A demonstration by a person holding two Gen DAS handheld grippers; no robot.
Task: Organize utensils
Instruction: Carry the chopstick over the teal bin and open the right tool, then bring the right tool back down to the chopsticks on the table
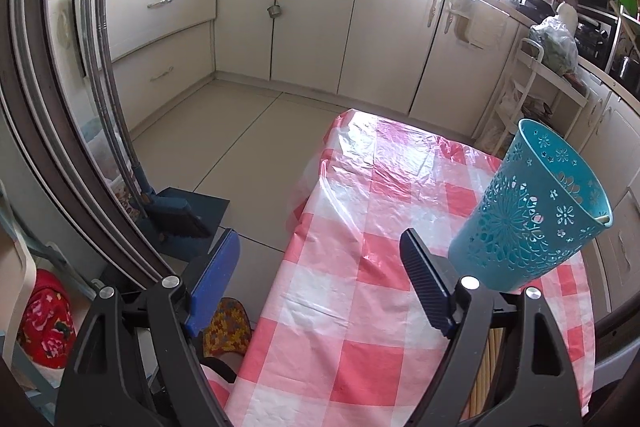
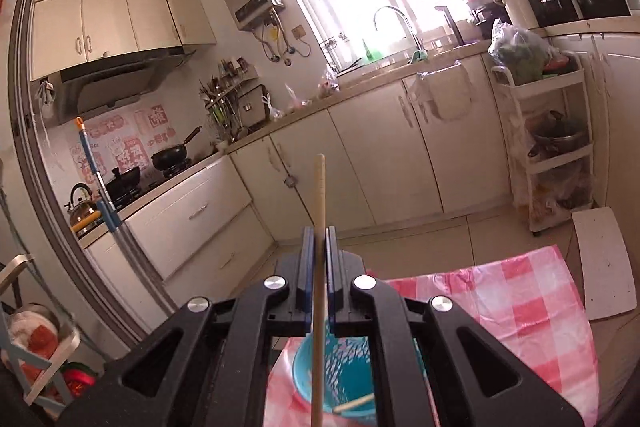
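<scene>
A: Scene, big to small?
B: Table (image 1: 360, 307) under a pink-and-white check plastic cloth. Teal perforated holder (image 1: 532, 211) stands on it, near the right edge in the left wrist view.
A: Anything in the holder?
B: One chopstick tip (image 1: 605, 218) shows at its rim. From the right wrist view the holder (image 2: 344, 383) sits below the tool, that stick (image 2: 354, 403) lying across its inside.
A: Left gripper (image 1: 320, 267)?
B: Jaws spread wide, nothing between them, just beside the holder, not touching it.
A: Right gripper (image 2: 319, 247)?
B: Clamped tight on a single wooden chopstick (image 2: 319, 195). Stick runs up past the pads and down over the holder's mouth.
</scene>
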